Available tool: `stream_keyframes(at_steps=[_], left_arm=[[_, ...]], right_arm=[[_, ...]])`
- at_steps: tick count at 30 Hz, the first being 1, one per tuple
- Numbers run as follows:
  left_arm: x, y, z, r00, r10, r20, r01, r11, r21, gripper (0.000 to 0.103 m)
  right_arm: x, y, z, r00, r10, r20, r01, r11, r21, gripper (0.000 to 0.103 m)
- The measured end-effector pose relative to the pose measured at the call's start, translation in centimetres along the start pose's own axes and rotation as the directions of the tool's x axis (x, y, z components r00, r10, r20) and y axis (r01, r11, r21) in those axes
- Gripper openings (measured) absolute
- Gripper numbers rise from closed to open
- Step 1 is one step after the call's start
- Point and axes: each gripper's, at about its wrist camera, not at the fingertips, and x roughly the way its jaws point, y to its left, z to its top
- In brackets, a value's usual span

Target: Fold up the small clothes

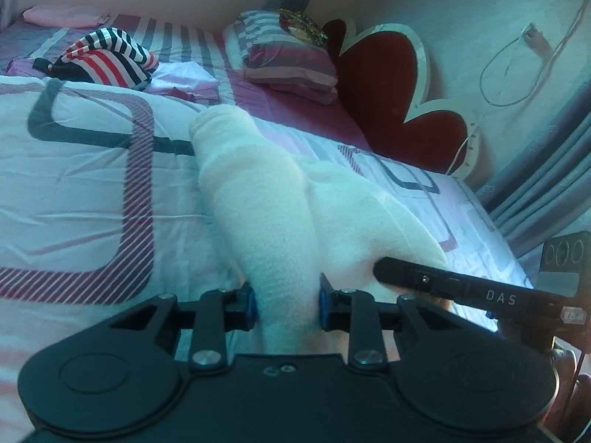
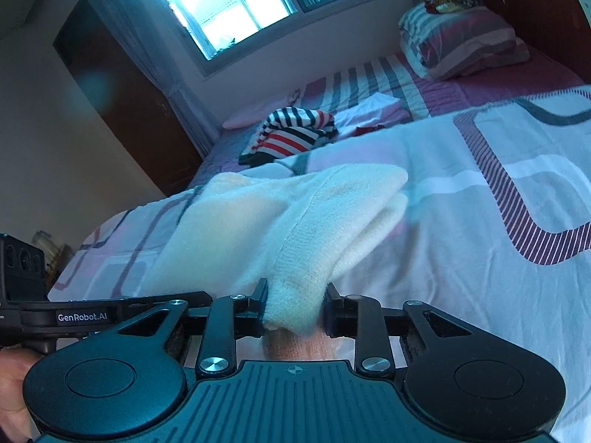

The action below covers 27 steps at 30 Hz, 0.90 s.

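Observation:
A small white knitted garment (image 1: 258, 199) lies over the patterned bedspread (image 1: 92, 184), bunched into two long folds. My left gripper (image 1: 286, 304) is shut on its near end, the cloth pinched between the blue pads. In the right wrist view the same white garment (image 2: 325, 214) stretches away from my right gripper (image 2: 295, 306), which is shut on a ribbed edge of it. The right gripper also shows in the left wrist view (image 1: 443, 284), touching the garment's right fold. The left gripper's body shows at the left of the right wrist view (image 2: 74, 313).
A striped red, white and black garment (image 1: 107, 59) and a folded white and pink pile (image 1: 184, 77) lie farther up the bed. A striped pillow (image 1: 288, 59) leans by the red headboard (image 1: 391, 74). A window (image 2: 229, 3) and dark door (image 2: 122, 103) stand beyond.

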Motion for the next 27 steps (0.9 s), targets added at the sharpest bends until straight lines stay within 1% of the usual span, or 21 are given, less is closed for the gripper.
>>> stream_keyframes(at_steps=[3, 8, 11, 15, 19, 22, 24, 25, 26, 27], left_arm=[[-2.5, 0.7, -0.6, 1.0, -0.006, 0.017, 0.006, 1.0, 0.003, 0.028], [-7.6, 2.3, -2.0, 0.999, 0.007, 0.036, -0.008, 1.0, 0.017, 0.028], [-11.0, 3.9, -3.2, 0.999, -0.004, 0.041, 0.003, 1.0, 0.026, 0.028], [-15.2, 6.5, -5.6, 0.999, 0.012, 0.029, -0.013, 0.999, 0.044, 0.028], [-18.6, 10.0, -8.4, 1.0, 0.009, 0.015, -0.009, 1.0, -0.015, 0.028], [-20.0, 12.5, -10.2, 1.0, -0.008, -0.011, 0.007, 0.998, -0.063, 0.028], [-19.9, 14.0, -11.2, 0.999, 0.016, -0.031, -0.019, 0.995, -0.098, 0.032], [-19.7, 14.7, -11.7, 0.999, 0.037, -0.036, -0.041, 0.992, -0.123, 0.038], [-19.4, 15.2, -12.3, 0.998, 0.051, -0.034, -0.055, 0.988, -0.142, 0.049], [-19.3, 15.6, -12.7, 0.999, 0.049, -0.014, -0.051, 0.985, -0.162, 0.05]], right_arm=[[-0.6, 2.2, -0.5, 1.0, 0.015, 0.005, -0.015, 1.0, -0.019, 0.028], [-0.5, 7.1, -2.2, 0.999, 0.046, 0.001, -0.046, 0.998, -0.032, 0.028], [-0.2, 10.6, -3.9, 0.998, 0.067, 0.003, -0.066, 0.997, -0.043, 0.028], [1.0, 14.6, -7.0, 0.994, 0.111, -0.018, -0.112, 0.993, -0.025, 0.028], [2.9, 18.0, -10.3, 0.986, 0.156, -0.057, -0.157, 0.988, -0.007, 0.028], [4.1, 19.7, -12.6, 0.98, 0.178, -0.093, -0.179, 0.984, 0.002, 0.028], [5.4, 19.9, -14.0, 0.977, 0.174, -0.121, -0.173, 0.985, 0.018, 0.028], [6.1, 19.5, -14.7, 0.979, 0.154, -0.136, -0.15, 0.988, 0.035, 0.028], [6.7, 19.0, -15.3, 0.981, 0.125, -0.147, -0.118, 0.992, 0.052, 0.033], [7.1, 18.2, -15.8, 0.981, 0.126, -0.147, -0.114, 0.99, 0.088, 0.04]])
